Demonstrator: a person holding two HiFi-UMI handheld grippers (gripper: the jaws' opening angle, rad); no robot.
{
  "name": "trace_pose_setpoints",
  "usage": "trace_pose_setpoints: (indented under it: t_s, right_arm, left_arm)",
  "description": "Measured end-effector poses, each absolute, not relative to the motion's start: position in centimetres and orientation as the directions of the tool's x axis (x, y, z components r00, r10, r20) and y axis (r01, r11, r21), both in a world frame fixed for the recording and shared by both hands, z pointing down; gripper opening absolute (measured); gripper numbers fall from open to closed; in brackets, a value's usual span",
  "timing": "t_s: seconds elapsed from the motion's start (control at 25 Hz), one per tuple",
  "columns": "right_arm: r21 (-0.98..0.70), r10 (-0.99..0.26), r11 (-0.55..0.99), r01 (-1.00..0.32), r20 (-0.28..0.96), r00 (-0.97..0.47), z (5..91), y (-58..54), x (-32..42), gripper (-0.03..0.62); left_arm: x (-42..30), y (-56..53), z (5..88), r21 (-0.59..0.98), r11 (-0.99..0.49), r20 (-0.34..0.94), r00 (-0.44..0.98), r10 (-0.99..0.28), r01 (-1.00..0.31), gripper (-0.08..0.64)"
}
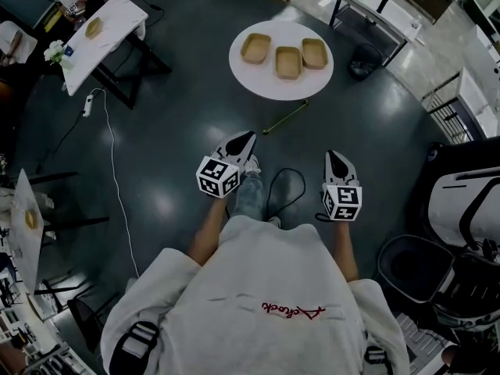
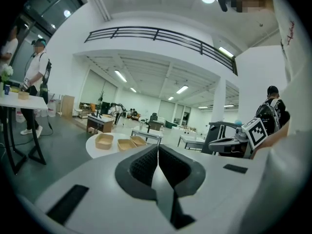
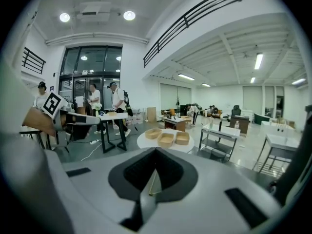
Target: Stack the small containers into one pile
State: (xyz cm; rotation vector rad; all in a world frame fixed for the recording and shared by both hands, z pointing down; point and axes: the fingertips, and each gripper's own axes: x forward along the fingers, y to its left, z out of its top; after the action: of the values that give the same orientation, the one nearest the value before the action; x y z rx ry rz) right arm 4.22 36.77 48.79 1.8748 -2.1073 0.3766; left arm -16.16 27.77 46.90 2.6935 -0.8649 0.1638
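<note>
Grey floor (image 1: 180, 116) is seen around a round table (image 1: 258, 80), on which three containers (image 1: 288, 62) are set in a row. Well short of the table, the left gripper (image 1: 247, 137) and right gripper (image 1: 335, 157) are held with jaws closed together on nothing.

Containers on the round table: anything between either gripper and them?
Nothing visible blocks either. The three containers sit on the round table, well ahead of the left gripper and right gripper, both shut and empty. A thin stick lies on the floor before the table.
</note>
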Motion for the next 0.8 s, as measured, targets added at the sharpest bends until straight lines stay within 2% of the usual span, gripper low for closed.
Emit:
trace_pose_setpoints:
  t_s: [0.8]
  right_arm:
    - [0.036,-0.897,0.062,-0.997,0.440,-0.040,48.3,19.8,5.1,0.020]
  left_arm:
    - [-14.4,9.7,47.6,0.323,-0.793,0.195,0.856,-0.478,-0.517,0.015]
